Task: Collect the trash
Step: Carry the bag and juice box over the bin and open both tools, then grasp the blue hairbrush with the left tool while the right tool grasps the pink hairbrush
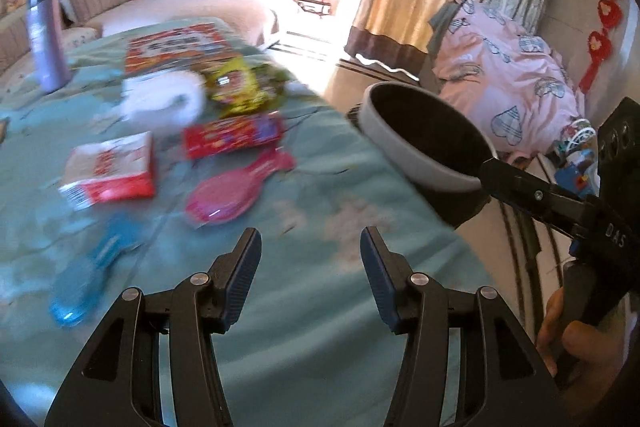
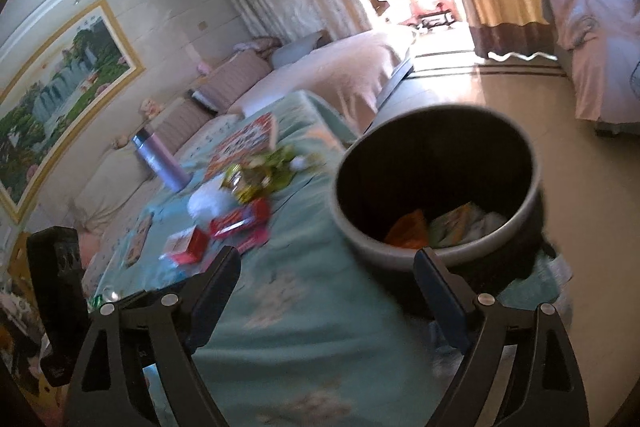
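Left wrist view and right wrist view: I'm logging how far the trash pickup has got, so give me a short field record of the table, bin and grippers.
surface: table with teal cloth
bin: dark trash bin at the table's edge, some wrappers already inside
left on table: yellow snack bag, red packet, red and white pack, white tissue
other items: pink hairbrush, blue hairbrush, purple bottle
left gripper: open, nothing between the fingers
right gripper: open, one finger by the bin's rim
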Demonstrator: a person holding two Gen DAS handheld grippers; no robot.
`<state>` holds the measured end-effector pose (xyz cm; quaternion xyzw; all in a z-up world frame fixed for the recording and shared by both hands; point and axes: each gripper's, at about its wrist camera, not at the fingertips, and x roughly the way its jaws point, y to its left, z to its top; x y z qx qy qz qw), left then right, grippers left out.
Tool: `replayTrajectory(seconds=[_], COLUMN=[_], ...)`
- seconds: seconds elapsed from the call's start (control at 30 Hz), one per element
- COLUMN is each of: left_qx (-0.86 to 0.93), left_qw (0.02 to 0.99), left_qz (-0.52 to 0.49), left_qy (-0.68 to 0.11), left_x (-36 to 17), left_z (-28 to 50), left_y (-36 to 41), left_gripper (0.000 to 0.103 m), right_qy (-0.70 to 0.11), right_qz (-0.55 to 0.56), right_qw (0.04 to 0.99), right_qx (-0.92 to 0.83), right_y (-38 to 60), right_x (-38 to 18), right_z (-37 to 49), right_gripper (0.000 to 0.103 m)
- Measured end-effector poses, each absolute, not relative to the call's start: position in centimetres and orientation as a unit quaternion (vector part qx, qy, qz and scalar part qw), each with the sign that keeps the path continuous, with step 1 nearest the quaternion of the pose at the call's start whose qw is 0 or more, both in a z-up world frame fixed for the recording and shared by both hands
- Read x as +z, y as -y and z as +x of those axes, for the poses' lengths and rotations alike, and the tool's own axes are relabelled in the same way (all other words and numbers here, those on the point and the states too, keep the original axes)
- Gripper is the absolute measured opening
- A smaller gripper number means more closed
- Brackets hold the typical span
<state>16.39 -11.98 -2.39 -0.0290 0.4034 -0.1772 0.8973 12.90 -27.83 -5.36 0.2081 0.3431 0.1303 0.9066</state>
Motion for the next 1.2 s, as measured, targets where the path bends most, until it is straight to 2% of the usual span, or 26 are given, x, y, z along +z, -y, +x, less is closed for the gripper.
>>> replayTrajectory(seconds=[0.33,0.77,1.07,1.2], left_qx=[-0.127,-0.089,-0.100,-0.098], left_qw=[0.908,0.909,0.901,0.896], left_qz=[-0.049,-0.056,-0.025,-0.019], left_qy=[-0.397,-0.402,-0.422,-0.433], left_x=[-3.3,-4.4,-5.2,-5.8], left_z=[13.3,12.2,13.8,14.8], left_y=[4.3,-1.4,-1.7,-1.6], left_gripper=[0.052,0.052,0.052,0.052], right_qy=[-0.374,-0.410,-0.420,-0.420], right_qz=[0.198,0.204,0.214,0.222], right_qw=[0.890,0.869,0.860,0.857], right_qx=[0.169,0.187,0.198,0.199], right_y=[21.6,16.8,14.4,14.1], right_x=[-6.9,-8.5,-9.3,-9.5], right_z=[12.3,13.7,15.6,16.6], right_gripper=[0.090,0.090,0.089,0.083])
